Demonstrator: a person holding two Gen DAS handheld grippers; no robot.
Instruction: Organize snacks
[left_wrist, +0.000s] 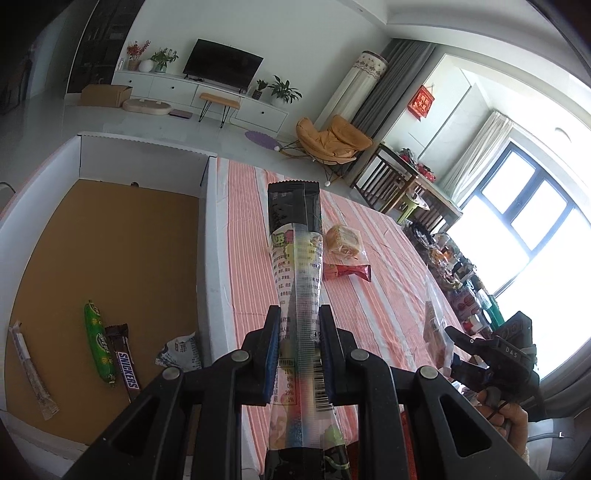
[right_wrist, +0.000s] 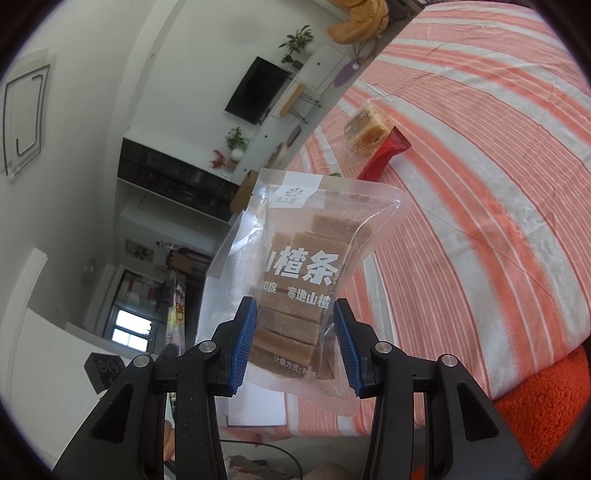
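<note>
- Snacks in mid-transfer: the left gripper (left_wrist: 295, 354) is clamped on a long sealed snack packet (left_wrist: 295, 266) that juts out past its fingertips, above the striped tablecloth (left_wrist: 369, 295).
- The right gripper (right_wrist: 295, 347) grips a clear pouch of hawthorn strips (right_wrist: 306, 266), pads pressing its sides, pouch standing up beyond the fingers.
- Left of the left fingers lies the open white box (left_wrist: 216, 221), holding a Snickers bar (left_wrist: 125, 365), a green stick pack (left_wrist: 98, 343) and others.
- Judged best: carry the long packet well over the box wall before lowering, since its far end could catch the rim.
- Bare brown floor remains in the box's far half; a wrapped cake (left_wrist: 343, 242) and red sachet (left_wrist: 349, 272) wait ahead of the fingers.
</note>
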